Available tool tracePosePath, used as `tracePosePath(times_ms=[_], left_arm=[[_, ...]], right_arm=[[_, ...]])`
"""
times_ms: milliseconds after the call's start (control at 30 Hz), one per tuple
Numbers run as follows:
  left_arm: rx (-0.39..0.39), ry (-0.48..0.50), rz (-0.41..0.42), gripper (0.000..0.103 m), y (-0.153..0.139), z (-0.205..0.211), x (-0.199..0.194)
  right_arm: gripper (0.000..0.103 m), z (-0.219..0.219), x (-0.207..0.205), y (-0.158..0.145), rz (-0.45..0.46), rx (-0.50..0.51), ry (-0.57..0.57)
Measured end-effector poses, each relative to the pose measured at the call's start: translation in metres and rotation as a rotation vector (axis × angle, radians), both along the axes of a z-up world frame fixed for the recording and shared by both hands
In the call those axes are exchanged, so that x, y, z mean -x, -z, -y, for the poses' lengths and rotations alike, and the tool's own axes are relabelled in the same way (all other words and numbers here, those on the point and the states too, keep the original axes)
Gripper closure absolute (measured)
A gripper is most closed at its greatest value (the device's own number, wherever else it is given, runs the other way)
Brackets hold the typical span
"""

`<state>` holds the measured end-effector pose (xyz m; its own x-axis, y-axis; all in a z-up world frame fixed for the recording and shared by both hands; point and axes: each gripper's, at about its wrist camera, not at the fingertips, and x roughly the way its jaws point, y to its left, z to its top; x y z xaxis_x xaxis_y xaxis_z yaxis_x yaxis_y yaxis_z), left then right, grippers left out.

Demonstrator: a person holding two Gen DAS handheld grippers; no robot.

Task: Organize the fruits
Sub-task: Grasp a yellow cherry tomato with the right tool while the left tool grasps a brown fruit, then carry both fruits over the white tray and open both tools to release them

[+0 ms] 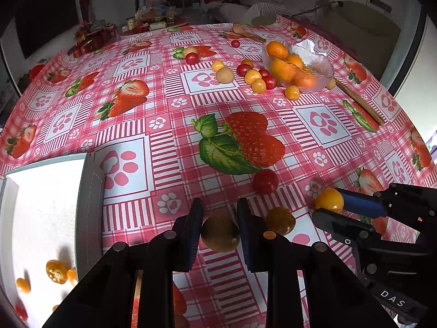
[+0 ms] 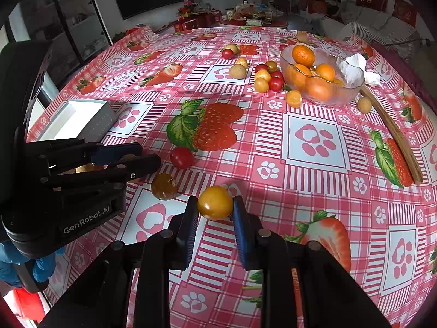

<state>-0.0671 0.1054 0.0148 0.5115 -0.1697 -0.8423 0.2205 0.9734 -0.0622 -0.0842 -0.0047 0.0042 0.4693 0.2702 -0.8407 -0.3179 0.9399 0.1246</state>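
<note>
surface: round table under a pink checked oilcloth printed with strawberries and paw marks [image 1: 169, 114], living room behind
left gripper [image 1: 220, 228]: blue-padded jaws pressed in on a dull olive-yellow round cherry tomato [image 1: 220, 233], pads touching both its sides; fruit sits low at the table, whether it is lifted I can't tell
right gripper [image 2: 215, 205]: jaws pinching a glossy orange-yellow cherry tomato [image 2: 215, 202], pads on both sides
near fruit: brownish-yellow tomato [image 1: 280, 220] just at 3 o'clock of the left gripper's fruit; small red cherry tomato [image 1: 265, 181] at 1 o'clock, loose
white tray: shallow white rectangular tray [image 1: 82, 218] at 9 o'clock of the left gripper, a few small orange and red fruits inside
far fruit: clear glass bowl [image 1: 319, 82] of oranges at 1 o'clock, far side; red and yellow tomatoes scattered beside it
step: both picks look made, probably before carry
next: lift both clear, swing toward the tray at 9 o'clock; gentle squeeze, skins are soft and round, could roll out
</note>
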Motion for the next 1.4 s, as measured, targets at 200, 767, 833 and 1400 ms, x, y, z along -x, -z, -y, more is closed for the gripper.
tracePosePath(times_ms=[200,767,833,1400], left_arm=[[0.048,-0.004,0.019,0.077,-0.009,-0.002,0.018],[-0.043,-0.027,0.051,0.076,0.003,0.007,0.046],[-0.047,-0.035,0.055,0.076,0.003,0.007,0.051],[-0.031,-0.065,0.111,0.035,0.008,0.002,0.087]], right_arm=[[0.076,0.011,0.019,-0.008,-0.001,-0.033,0.013],[0.076,0.04,0.05,-0.013,-0.036,-0.093,0.083],[0.076,0.04,0.051,-0.012,-0.041,-0.102,0.086],[0.075,0.045,0.064,-0.012,-0.044,-0.137,0.097]])
